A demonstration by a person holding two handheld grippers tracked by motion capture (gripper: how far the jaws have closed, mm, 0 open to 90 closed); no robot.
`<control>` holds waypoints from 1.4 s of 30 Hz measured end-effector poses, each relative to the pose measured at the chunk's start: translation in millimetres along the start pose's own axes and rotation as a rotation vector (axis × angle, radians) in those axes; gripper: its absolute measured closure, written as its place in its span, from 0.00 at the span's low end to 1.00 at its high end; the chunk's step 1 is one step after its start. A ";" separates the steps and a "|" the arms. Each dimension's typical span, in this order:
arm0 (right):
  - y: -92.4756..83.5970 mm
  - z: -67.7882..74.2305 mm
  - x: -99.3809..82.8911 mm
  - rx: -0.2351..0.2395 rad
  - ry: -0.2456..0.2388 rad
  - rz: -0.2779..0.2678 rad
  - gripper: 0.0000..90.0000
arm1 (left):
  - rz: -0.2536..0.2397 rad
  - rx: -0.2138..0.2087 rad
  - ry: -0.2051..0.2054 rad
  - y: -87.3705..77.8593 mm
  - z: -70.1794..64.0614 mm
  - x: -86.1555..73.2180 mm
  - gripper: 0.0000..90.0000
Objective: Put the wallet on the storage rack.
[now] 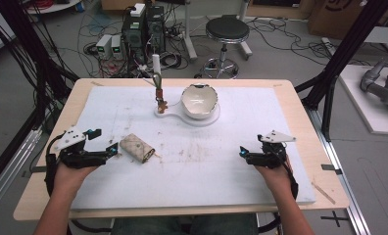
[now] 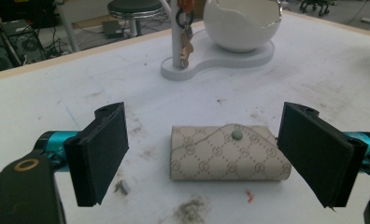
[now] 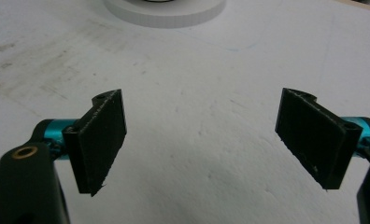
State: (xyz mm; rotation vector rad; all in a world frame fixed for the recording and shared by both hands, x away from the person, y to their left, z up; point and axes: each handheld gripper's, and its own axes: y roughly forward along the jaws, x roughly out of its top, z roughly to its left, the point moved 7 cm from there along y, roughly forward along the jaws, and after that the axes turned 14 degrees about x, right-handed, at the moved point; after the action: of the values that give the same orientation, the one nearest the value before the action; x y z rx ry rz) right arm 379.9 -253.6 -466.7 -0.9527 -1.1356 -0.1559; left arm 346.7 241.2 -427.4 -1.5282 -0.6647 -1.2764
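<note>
A beige patterned key pouch (image 1: 137, 148) lies flat on the white mat, its flap snapped shut with a small green stud. My left gripper (image 1: 104, 141) stands open just left of it. In the left gripper view the pouch (image 2: 227, 154) lies between and slightly beyond the two black pads (image 2: 101, 156), touching neither, and the left gripper (image 2: 205, 121) holds nothing. Over on the mat's right side, my right gripper (image 1: 251, 145) is open over bare mat, and in its own view the right gripper (image 3: 202, 116) has empty jaws.
At the back middle stands a white stand (image 1: 175, 116) carrying a cracked-egg-shaped white bowl (image 1: 199, 100) and a post with keys (image 1: 160, 101) hanging from it. The mat (image 1: 280, 112) is smudged with dirt. A stool (image 1: 226, 32) and cables lie beyond the table.
</note>
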 end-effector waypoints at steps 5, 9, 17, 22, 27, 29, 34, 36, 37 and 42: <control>11.4 11.6 11.6 0.033 -0.027 -0.002 0.18 | 0.003 0.016 -0.004 -7.5 5.7 -3.9 0.18; 21.4 20.2 20.4 0.059 -0.047 -0.005 0.18 | 0.006 0.029 -0.009 -15.2 10.7 -8.4 0.18; 44.8 44.1 43.3 0.117 -0.075 -0.021 0.18 | 0.030 0.064 -0.003 -30.1 18.9 -20.4 0.18; 61.5 64.7 57.4 0.158 -0.111 -0.015 0.18 | 0.033 0.079 -0.005 -37.6 23.2 -23.9 0.18; 79.5 87.4 68.9 0.202 -0.150 0.003 0.18 | 0.057 0.082 0.003 -39.0 29.1 -31.5 0.18; 86.7 95.9 71.5 0.215 -0.161 0.019 0.18 | 0.057 0.082 -0.006 -39.2 31.1 -32.8 0.18; 98.7 111.0 77.4 0.238 -0.181 0.037 0.18 | 0.052 0.078 -0.005 -40.1 34.0 -32.7 0.18; 105.7 120.2 81.6 0.252 -0.184 0.044 0.18 | 0.055 0.083 -0.003 -40.0 37.2 -33.9 0.18; 108.9 123.7 83.0 0.258 -0.192 0.047 0.18 | 0.055 0.083 -0.003 -40.0 37.2 -33.9 0.18; 124.5 141.4 88.9 0.285 -0.223 0.067 0.18 | 0.082 0.105 0.002 -41.2 44.9 -41.3 0.18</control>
State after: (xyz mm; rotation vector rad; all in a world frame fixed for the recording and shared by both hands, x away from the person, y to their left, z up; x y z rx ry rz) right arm 390.6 -46.2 -451.1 -0.7643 -1.2887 0.1673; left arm 316.3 304.4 -449.9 -1.4532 -0.6511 -1.1634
